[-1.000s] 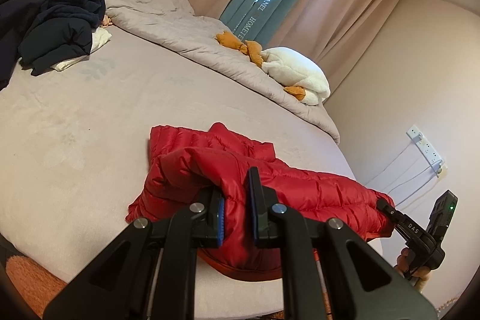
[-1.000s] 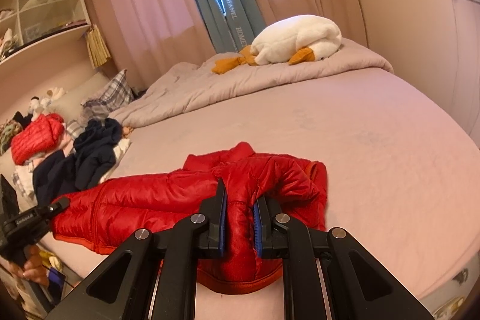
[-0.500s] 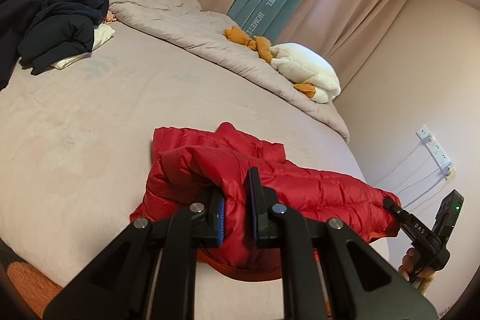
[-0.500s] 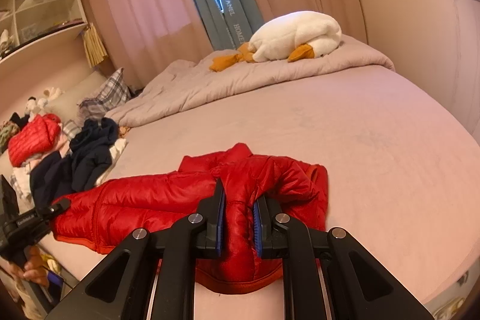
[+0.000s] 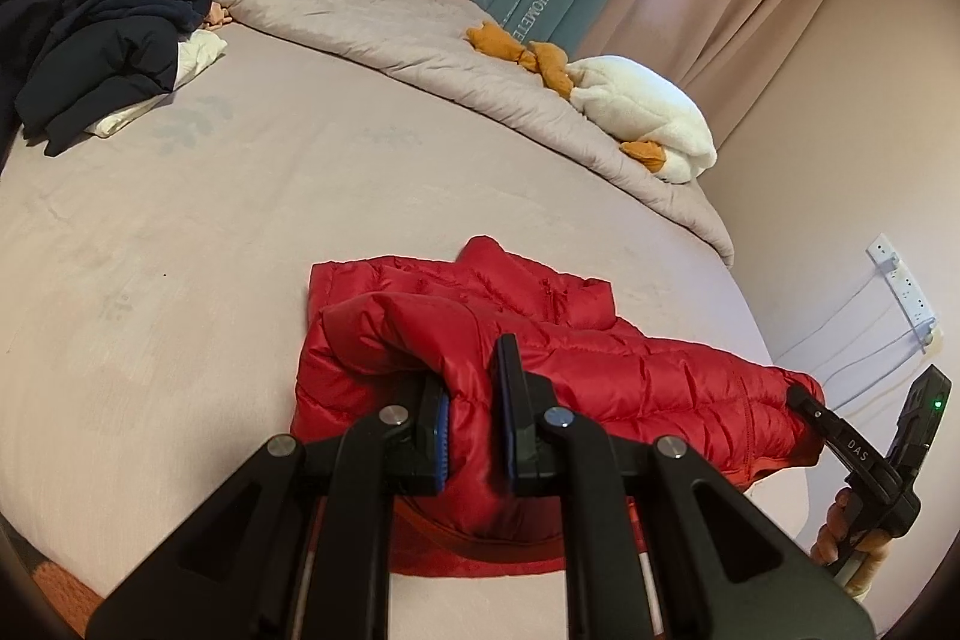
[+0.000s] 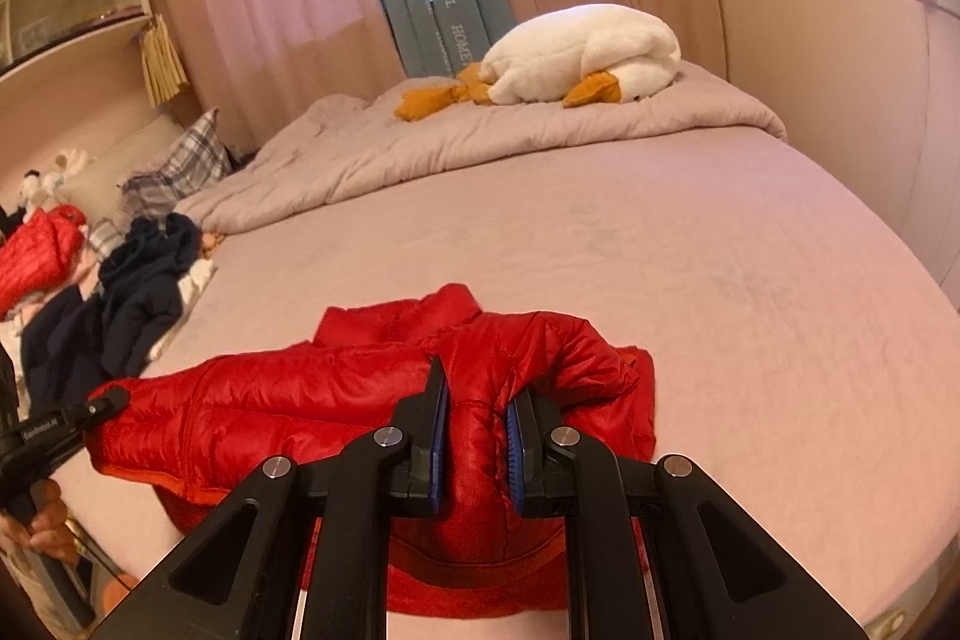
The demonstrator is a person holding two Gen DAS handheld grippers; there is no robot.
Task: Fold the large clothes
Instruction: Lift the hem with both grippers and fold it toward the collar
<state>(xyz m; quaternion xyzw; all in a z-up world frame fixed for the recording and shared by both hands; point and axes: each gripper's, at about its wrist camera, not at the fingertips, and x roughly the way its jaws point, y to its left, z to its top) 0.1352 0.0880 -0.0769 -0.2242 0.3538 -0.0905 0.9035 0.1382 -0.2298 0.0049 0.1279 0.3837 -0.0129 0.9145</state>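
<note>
The left gripper (image 5: 474,436) has its jaws clenched on a fold of the red down jacket (image 5: 600,376); the right gripper (image 6: 474,451) grips another fold likewise; both point level over the bed (image 5: 240,220), where the jacket lies near its front edge.

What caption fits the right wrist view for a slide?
Right gripper clamps a red puffer jacket on the bed.

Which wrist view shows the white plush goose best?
The right wrist view: the white plush goose lies large and unobstructed on the grey duvet. The left wrist view shows it smaller, off to the right.
</note>
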